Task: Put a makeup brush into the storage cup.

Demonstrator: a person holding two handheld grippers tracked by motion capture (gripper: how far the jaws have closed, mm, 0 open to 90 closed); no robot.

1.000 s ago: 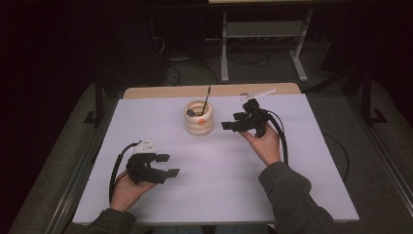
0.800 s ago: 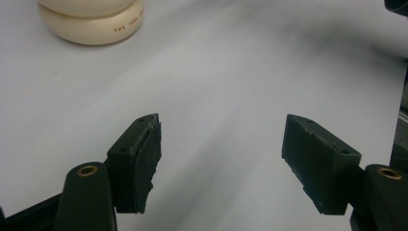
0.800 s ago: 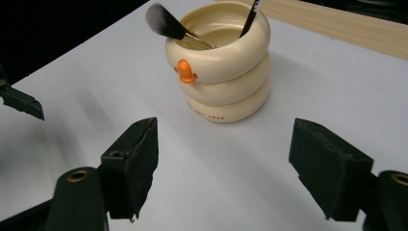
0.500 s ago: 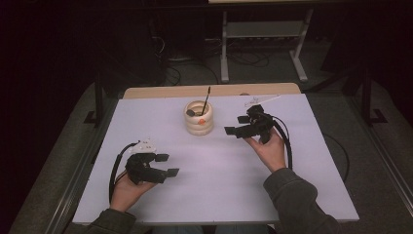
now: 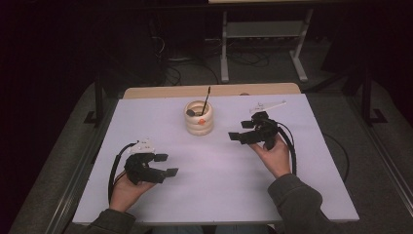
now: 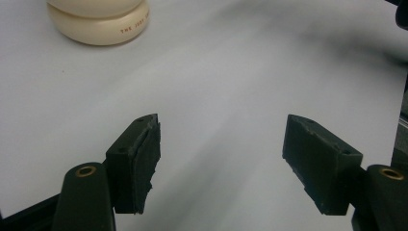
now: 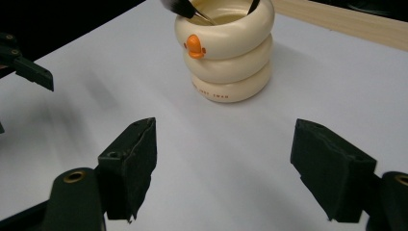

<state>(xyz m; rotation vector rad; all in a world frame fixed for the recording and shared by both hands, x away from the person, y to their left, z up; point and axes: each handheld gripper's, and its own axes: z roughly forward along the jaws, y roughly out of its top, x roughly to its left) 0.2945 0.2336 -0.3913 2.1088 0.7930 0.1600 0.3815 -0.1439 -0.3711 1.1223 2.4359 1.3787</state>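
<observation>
A cream cup (image 5: 198, 118) built of stacked rings stands at the middle back of the white table, with a dark-tipped brush handle (image 5: 206, 100) sticking out of it. In the right gripper view the cup (image 7: 226, 53) shows an orange beak on its front. My right gripper (image 5: 241, 130) is to the cup's right, pointing at it, open with nothing between its jaws (image 7: 226, 168). My left gripper (image 5: 166, 165) rests near the front left, also open and empty (image 6: 221, 159), with the cup's base (image 6: 96, 24) far ahead of it.
A white tool (image 5: 267, 105) lies at the back right of the white tabletop (image 5: 209, 195). A wooden strip (image 5: 160, 91) runs along the far edge. Cables and a metal stand sit on the dark floor beyond.
My right hand has drawn back from the cup, toward the near side of the table, and sits a little lower. The left hand has kept still.
</observation>
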